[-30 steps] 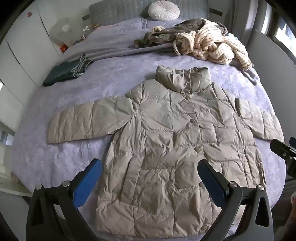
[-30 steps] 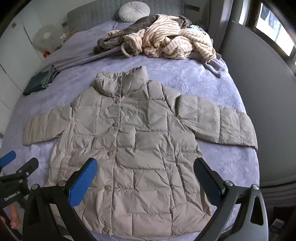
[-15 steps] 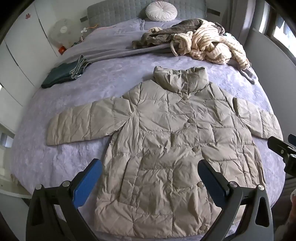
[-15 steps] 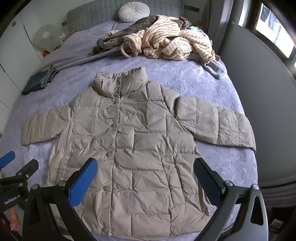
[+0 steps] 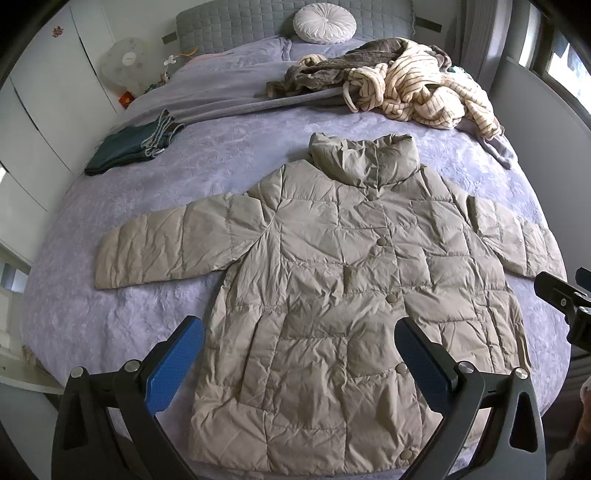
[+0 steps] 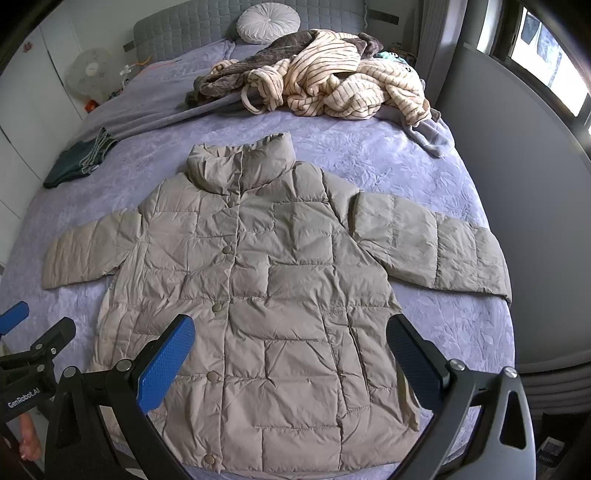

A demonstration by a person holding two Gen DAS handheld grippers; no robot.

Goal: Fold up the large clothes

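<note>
A beige quilted puffer jacket (image 5: pixel 332 280) lies flat, front up and buttoned, on the lilac bed (image 5: pixel 229 155), collar toward the headboard, both sleeves spread out. It also shows in the right wrist view (image 6: pixel 280 288). My left gripper (image 5: pixel 299 347) is open and empty, held above the jacket's lower hem. My right gripper (image 6: pixel 290 343) is open and empty, above the hem too. Neither touches the jacket. The right gripper shows at the right edge of the left wrist view (image 5: pixel 565 295), the left gripper at the left edge of the right wrist view (image 6: pixel 29 339).
A heap of striped cream and brown clothes (image 5: pixel 406 88) lies near the headboard. A folded dark green garment (image 5: pixel 129 147) lies at the bed's left side. A round white cushion (image 5: pixel 325 24) rests against the headboard. A fan (image 5: pixel 125 64) and white cupboards stand left; a grey wall panel (image 6: pixel 517 184) stands right.
Both views have shifted slightly, so the jacket sits a little lower and nearer in frame. The jacket has not moved and both grippers stay open.
</note>
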